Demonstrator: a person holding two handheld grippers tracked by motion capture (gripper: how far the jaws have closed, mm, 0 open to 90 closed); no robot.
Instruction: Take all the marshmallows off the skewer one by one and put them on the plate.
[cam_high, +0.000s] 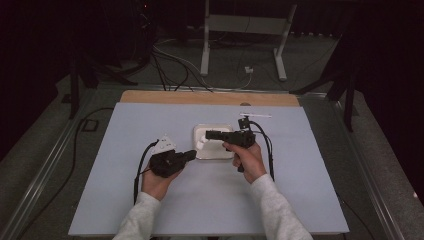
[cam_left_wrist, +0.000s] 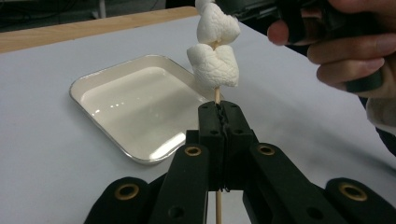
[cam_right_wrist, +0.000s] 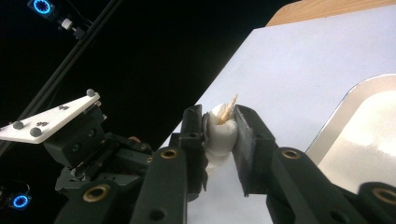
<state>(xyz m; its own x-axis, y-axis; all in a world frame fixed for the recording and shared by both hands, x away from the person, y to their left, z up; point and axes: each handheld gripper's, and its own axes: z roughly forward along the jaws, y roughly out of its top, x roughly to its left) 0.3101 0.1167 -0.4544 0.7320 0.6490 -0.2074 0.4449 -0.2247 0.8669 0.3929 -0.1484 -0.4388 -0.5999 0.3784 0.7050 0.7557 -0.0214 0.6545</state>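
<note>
Both claws grip one piece of work: the left gripper (cam_left_wrist: 219, 112) has its jaws pinched fully together on a thin wooden skewer (cam_left_wrist: 216, 95), and the right gripper (cam_right_wrist: 219, 126) has its jaws pressed on the top marshmallow (cam_right_wrist: 220, 133) threaded on that skewer. In the left gripper view the skewer runs straight up the middle of the frame, its long axis vertical in the picture, leaving the clamped jaws and passing through the lower marshmallow (cam_left_wrist: 214, 65) and then the upper one at the top centre. In the right gripper view the pointed tip of the skewer sticks out of the squeezed marshmallow toward the upper right, between the two black jaws at the centre of the frame. That view also shows the left gripper's grey three-cornered plate (cam_right_wrist: 51, 119) at the centre left. The left gripper view shows the shiny inside of the white tray (cam_left_wrist: 116, 135) in its left half, lying flat on the pale blue table cover (cam_left_wrist: 42, 154), and the fingers of the right hand (cam_left_wrist: 348, 44) at the upper right, curled round the other gripper's handle. In the high view the tray (cam_high: 200, 131) sits at the centre of the frame, with the marshmallows as a small white shape over its left part. The left hand (cam_high: 157, 180) comes up from the lower centre, its gripper (cam_high: 192, 154) pointing right toward the tray's left edge; the right hand (cam_high: 247, 160) holds its gripper (cam_high: 209, 134) level, pointing left across the tray. Both sleeves are light grey.
</note>
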